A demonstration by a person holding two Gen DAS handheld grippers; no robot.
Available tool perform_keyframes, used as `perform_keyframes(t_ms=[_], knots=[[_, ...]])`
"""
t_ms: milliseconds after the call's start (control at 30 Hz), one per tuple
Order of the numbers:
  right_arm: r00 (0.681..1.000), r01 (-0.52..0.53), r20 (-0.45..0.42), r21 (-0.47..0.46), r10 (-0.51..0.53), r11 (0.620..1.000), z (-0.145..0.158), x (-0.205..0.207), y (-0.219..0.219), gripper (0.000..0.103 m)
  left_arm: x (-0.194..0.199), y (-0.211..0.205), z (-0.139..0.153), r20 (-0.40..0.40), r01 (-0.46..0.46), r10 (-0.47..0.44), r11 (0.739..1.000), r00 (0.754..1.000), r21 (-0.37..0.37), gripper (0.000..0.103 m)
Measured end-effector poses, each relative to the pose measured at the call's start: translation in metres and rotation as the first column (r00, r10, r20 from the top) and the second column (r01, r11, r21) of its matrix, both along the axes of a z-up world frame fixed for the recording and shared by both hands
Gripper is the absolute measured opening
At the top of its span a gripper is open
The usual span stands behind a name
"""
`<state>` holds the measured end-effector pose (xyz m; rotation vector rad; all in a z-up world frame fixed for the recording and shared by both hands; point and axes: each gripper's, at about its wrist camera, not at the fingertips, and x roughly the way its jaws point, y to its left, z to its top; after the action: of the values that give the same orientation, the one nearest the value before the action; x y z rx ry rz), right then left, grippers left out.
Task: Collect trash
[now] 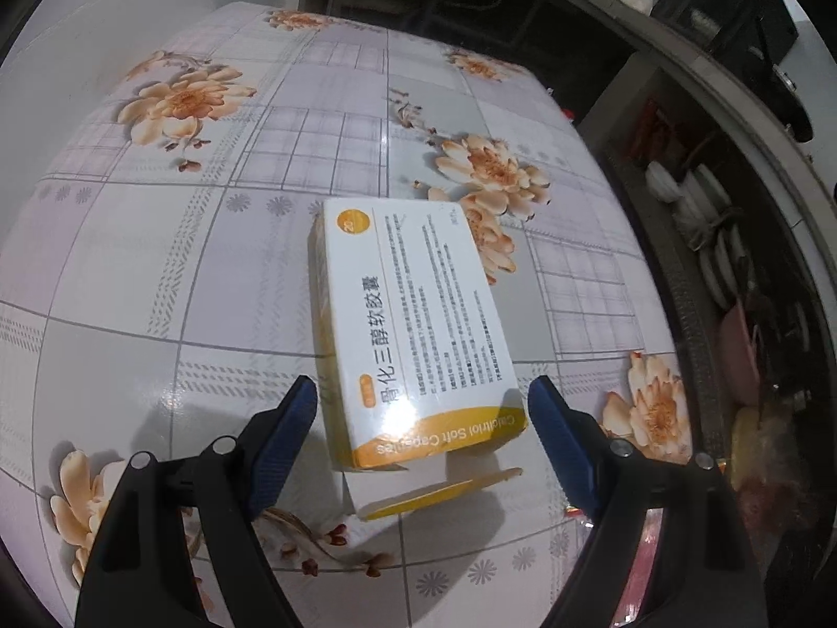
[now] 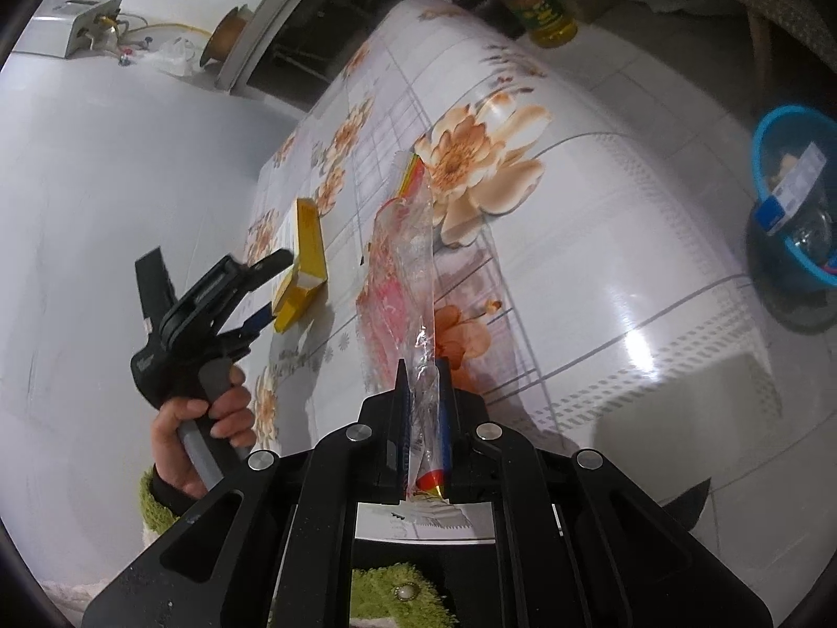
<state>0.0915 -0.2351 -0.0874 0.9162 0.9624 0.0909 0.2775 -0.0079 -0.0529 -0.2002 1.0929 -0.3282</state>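
Note:
A white and yellow medicine box (image 1: 418, 324) lies on the flowered tablecloth (image 1: 209, 272), its end flap open toward me. My left gripper (image 1: 422, 408) is open, with its blue pads on either side of the box's near end, apart from it. In the right wrist view the same box (image 2: 306, 256) and the left gripper (image 2: 261, 293) show at the left. My right gripper (image 2: 422, 382) is shut on a clear plastic wrapper (image 2: 408, 251) with red print, which hangs out over the table.
A blue bin (image 2: 795, 209) holding trash stands on the floor at the right. Oil bottles (image 2: 539, 5) stand beyond the table's far end. A shelf with bowls (image 1: 701, 209) runs along the table's right side in the left wrist view.

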Motion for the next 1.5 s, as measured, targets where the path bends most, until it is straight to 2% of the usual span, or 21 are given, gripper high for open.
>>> perform_keyframes(t_ms=[100, 267, 433, 533, 567, 733, 767, 800, 833, 867, 933, 1000, 1067, 1133, 1200, 1267, 1400, 1500], knots=[[1.0, 0.008, 0.01, 0.007, -0.008, 1.0, -0.003, -0.002, 0.0, 0.007, 0.005, 0.003, -0.002, 0.005, -0.026, 0.026, 0.998, 1.0, 0.05, 0.083], [0.999, 0.026, 0.028, 0.037, -0.027, 0.999, -0.004, -0.009, -0.003, 0.006, 0.009, 0.0, -0.003, 0.014, -0.013, 0.012, 0.998, 1.0, 0.061, 0.081], [0.996, 0.044, 0.078, 0.102, -0.052, 0.994, -0.002, -0.019, -0.01, 0.004, 0.007, -0.007, 0.004, 0.06, 0.025, -0.03, 0.996, 0.998, 0.086, 0.057], [0.992, 0.048, 0.106, 0.151, -0.064, 0.987, -0.002, -0.025, -0.017, 0.004, 0.007, -0.006, 0.009, 0.064, 0.03, -0.035, 0.997, 0.997, 0.075, 0.037], [0.991, 0.049, 0.116, 0.162, -0.068, 0.986, -0.002, -0.027, -0.02, 0.004, 0.007, -0.005, 0.01, 0.056, 0.031, -0.035, 0.997, 0.998, 0.069, 0.026], [0.988, 0.058, 0.13, 0.184, -0.083, 0.981, -0.004, -0.031, -0.03, 0.004, 0.004, -0.007, 0.011, 0.068, 0.042, -0.048, 0.996, 0.997, 0.081, 0.025], [0.988, 0.057, 0.129, 0.183, -0.082, 0.982, -0.004, -0.031, -0.029, 0.004, 0.003, -0.008, 0.012, 0.066, 0.045, -0.051, 0.996, 0.997, 0.082, 0.03], [0.989, 0.056, 0.127, 0.182, -0.08, 0.982, -0.006, -0.03, -0.031, 0.004, 0.003, -0.01, 0.012, 0.057, 0.05, -0.055, 0.995, 0.997, 0.085, 0.048], [0.989, 0.056, 0.124, 0.18, -0.079, 0.982, -0.007, -0.029, -0.03, 0.004, 0.002, -0.012, 0.011, 0.048, 0.05, -0.054, 0.995, 0.997, 0.089, 0.059], [0.99, 0.057, 0.118, 0.18, -0.079, 0.982, -0.009, -0.029, -0.03, 0.004, 0.001, -0.014, 0.011, 0.042, 0.04, -0.045, 0.994, 0.998, 0.097, 0.075], [0.991, 0.056, 0.109, 0.187, -0.078, 0.981, -0.013, -0.029, -0.032, 0.004, 0.001, -0.019, 0.009, 0.045, 0.036, -0.041, 0.994, 0.998, 0.107, 0.079], [0.992, 0.058, 0.103, 0.192, -0.079, 0.98, -0.016, -0.029, -0.03, 0.004, 0.004, -0.028, 0.003, 0.026, 0.054, -0.058, 0.988, 0.998, 0.145, 0.09], [0.992, 0.056, 0.099, 0.191, -0.076, 0.98, -0.018, -0.029, -0.03, 0.004, 0.007, -0.037, -0.002, 0.03, 0.076, -0.082, 0.984, 0.996, 0.162, 0.095], [0.993, 0.055, 0.094, 0.188, -0.074, 0.981, -0.019, -0.029, -0.029, 0.004, 0.01, -0.048, -0.004, 0.033, 0.09, -0.099, 0.975, 0.995, 0.205, 0.095], [0.993, 0.052, 0.09, 0.192, -0.07, 0.98, -0.02, -0.03, -0.03, 0.004, 0.012, -0.057, -0.007, 0.049, 0.084, -0.102, 0.957, 0.994, 0.277, 0.095], [0.994, 0.049, 0.083, 0.195, -0.067, 0.98, -0.022, -0.029, -0.029, 0.004, 0.014, -0.059, -0.01, 0.043, 0.084, -0.102, 0.948, 0.994, 0.306, 0.095], [0.995, 0.044, 0.075, 0.2, -0.06, 0.979, -0.024, -0.029, -0.03, 0.004, 0.013, -0.054, -0.006, 0.049, 0.07, -0.085, 0.966, 0.995, 0.249, 0.095], [0.996, 0.043, 0.068, 0.205, -0.058, 0.978, -0.026, -0.029, -0.031, 0.004, 0.01, -0.053, 0.003, 0.08, 0.094, -0.111, 0.977, 0.991, 0.193, 0.095]])
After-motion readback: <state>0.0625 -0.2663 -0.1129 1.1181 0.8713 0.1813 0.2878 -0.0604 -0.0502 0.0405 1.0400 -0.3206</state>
